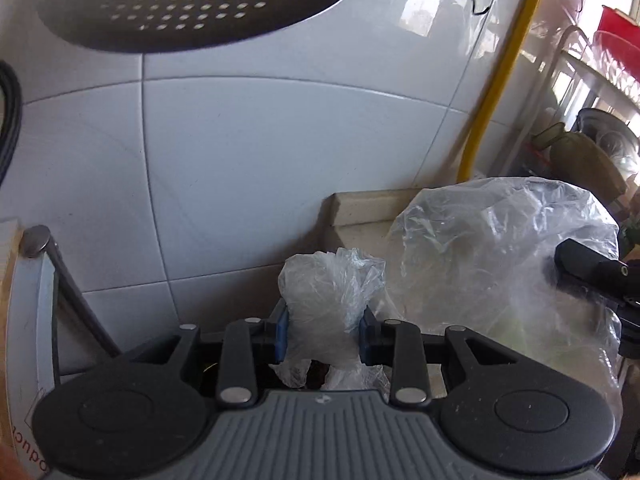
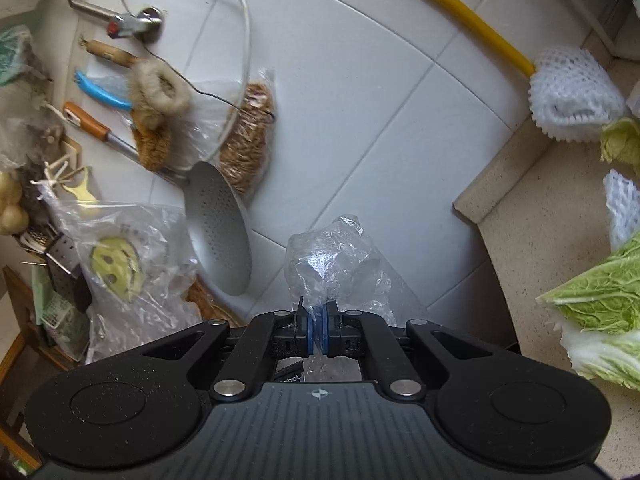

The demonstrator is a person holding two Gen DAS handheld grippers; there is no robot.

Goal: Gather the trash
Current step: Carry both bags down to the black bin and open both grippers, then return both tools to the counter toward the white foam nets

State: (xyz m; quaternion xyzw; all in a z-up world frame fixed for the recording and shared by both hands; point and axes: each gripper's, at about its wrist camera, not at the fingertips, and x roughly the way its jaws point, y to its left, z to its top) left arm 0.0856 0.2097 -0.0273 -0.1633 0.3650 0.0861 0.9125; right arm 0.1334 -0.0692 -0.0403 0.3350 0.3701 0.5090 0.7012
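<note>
Cabbage (image 2: pixel 600 304) only beside right tongs (image 2: pixel 319 320)

Daylight entered from the upper right of the left wrist view, overexposing the dish rack (image 1: pixel 600 80) and throwing glare on the wall tiles (image 1: pixel 240 152). Both views were bright, with slight motion blur. Fisheye distortion bowed the grout lines, and the corners were darkly vignetted.

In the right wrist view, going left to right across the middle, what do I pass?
Clear bag with a yellow smiley face → grey perforated metal skimmer → crumpled clear plastic wrap in the right gripper → beige stone countertop → green napa cabbage leaf.
</note>
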